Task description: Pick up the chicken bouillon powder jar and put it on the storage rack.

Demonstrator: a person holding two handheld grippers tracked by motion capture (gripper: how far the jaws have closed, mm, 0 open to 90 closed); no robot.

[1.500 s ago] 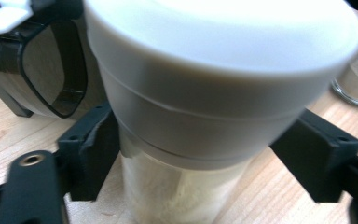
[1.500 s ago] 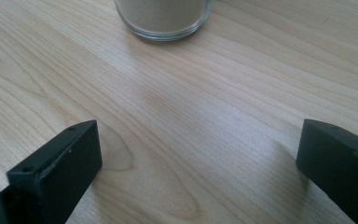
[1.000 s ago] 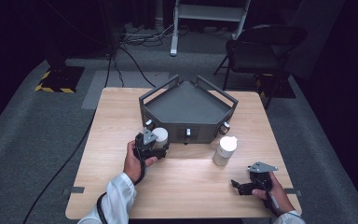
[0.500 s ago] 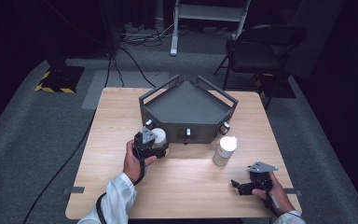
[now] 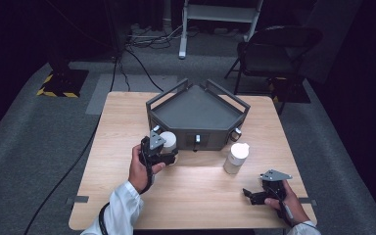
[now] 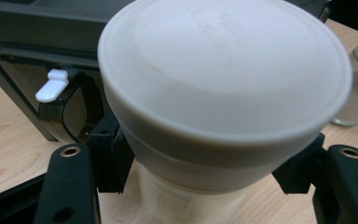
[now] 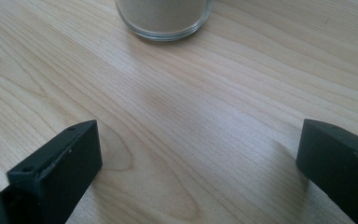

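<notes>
White-lidded jar (image 6: 223,93): clamped in my left tongs (image 5: 159,152), against the grey tray (image 5: 196,110). Second jar (image 5: 236,157) mid-desk. My right tongs (image 5: 257,196): agape, near desk's right front corner.

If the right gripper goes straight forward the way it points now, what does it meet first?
Probably the clear jar straight ahead: only bare table lies between it and the open right gripper. How far it stands is hard to judge.
</notes>
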